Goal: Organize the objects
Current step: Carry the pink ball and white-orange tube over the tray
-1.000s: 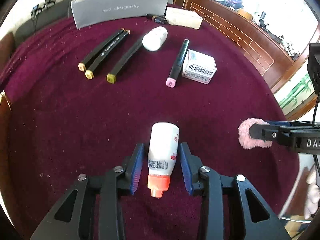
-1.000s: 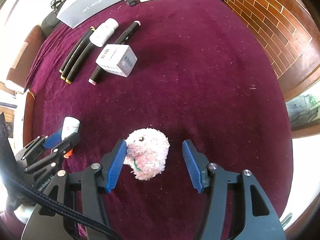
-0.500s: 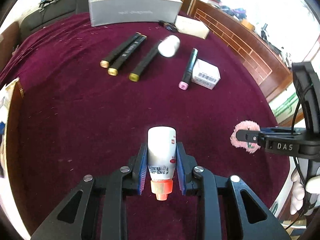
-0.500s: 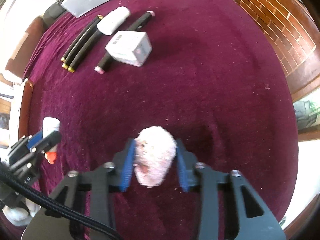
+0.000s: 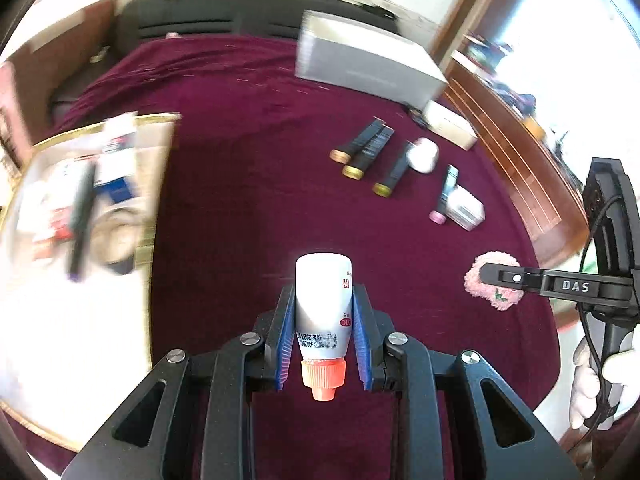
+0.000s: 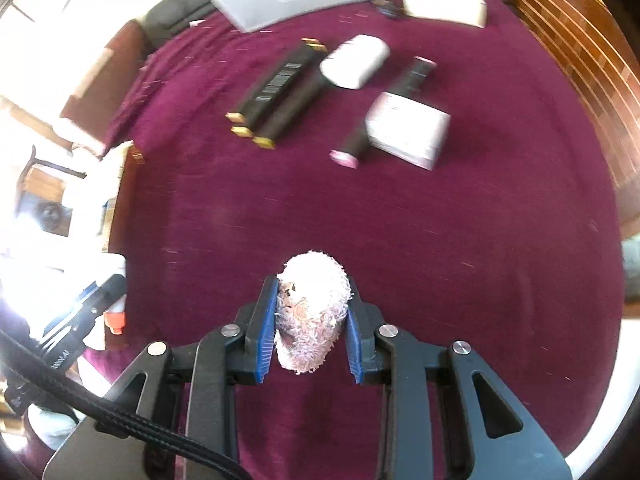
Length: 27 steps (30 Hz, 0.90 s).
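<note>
My left gripper (image 5: pixel 322 312) is shut on a white bottle with an orange cap (image 5: pixel 323 312), held above the maroon cloth (image 5: pixel 240 216). My right gripper (image 6: pixel 312 300) is shut on a pink fluffy toy (image 6: pixel 310 312), also lifted; it shows in the left wrist view (image 5: pixel 494 278) at the right. Three black markers with gold ends (image 5: pixel 368 148), a white bottle (image 5: pixel 422 154), a pink-ended marker (image 5: pixel 444 194) and a small white box (image 5: pixel 464 208) lie on the cloth farther off.
A gold-rimmed tray (image 5: pixel 156 184) with mixed items lies at the left, blurred. A grey box (image 5: pixel 368 66) and a cream box (image 5: pixel 450 124) stand at the back. A wooden rail (image 5: pixel 516 168) borders the right edge.
Both grippers have risen with their loads and the left one swung left, bringing the tray into its view. The right gripper has stayed shut on the pink toy.
</note>
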Tool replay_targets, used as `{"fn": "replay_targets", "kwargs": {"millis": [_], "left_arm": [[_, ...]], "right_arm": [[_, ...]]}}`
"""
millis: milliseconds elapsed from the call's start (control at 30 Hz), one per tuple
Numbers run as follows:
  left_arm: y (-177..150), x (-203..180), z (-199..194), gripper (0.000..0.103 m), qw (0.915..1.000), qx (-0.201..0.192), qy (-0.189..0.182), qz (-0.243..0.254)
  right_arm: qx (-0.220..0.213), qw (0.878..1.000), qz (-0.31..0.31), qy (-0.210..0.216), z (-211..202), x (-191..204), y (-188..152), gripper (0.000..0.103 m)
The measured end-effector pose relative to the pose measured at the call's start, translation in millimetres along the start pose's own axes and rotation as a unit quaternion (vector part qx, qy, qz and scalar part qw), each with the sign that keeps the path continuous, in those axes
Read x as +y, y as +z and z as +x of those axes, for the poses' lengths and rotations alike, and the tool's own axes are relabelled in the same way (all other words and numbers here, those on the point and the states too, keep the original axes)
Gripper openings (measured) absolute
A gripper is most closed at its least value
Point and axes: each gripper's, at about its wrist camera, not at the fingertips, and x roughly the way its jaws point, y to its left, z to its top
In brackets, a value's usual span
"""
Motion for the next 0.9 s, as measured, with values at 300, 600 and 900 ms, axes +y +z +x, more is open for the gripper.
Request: {"fn": "replay_targets", "kwargs": {"millis": [300, 600, 900], "left_arm": [[-4.8, 104.7, -35.5, 0.023, 0.9944, -0.013, 0.075, -0.074], [-7.9, 184.7, -37.3, 0.023, 0.9881, 0.004, 0.093, -0.122], [-6.0, 220.6, -25.3, 0.023, 0.9887, 0.026, 0.099, -0.11]], "right_arm": [[0.032, 0.992, -0.096, 0.071, 33.2, 137.4, 23.5, 0.028], [0.098, 0.977, -0.154, 0.113, 94.0, 256.3, 15.0, 0.028], [0.118, 0.973, -0.19, 0.064, 147.0, 297.3, 2.3, 0.028]]}}
